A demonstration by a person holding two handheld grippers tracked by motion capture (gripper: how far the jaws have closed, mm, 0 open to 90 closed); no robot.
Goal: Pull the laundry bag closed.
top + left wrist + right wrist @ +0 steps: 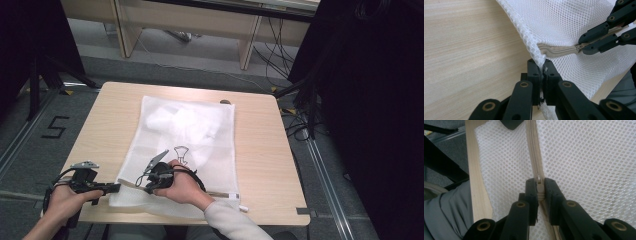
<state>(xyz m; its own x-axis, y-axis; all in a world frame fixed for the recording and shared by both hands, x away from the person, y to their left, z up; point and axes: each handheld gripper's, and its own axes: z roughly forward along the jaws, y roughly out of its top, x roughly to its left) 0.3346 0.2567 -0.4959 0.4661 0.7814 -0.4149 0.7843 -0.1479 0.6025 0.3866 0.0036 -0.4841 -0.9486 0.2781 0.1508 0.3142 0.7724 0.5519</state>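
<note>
Lying flat on the tabletop (260,150): 1 white mesh laundry bag (192,132), its zipper (559,50) along the near edge.
Left gripper (114,188), near-left corner: jaws clamped on the bag's corner seam. Right gripper (150,184), just beside it: jaws pinching the zipper pull (539,185). Bag contents: white, indistinct. Print on bag: 1 small black outline figure (181,154).

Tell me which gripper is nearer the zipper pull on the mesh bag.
Right. The right gripper is shut on the zipper pull; the left gripper pinches the mesh bag at its corner edge, beside the zipper's end.
</note>
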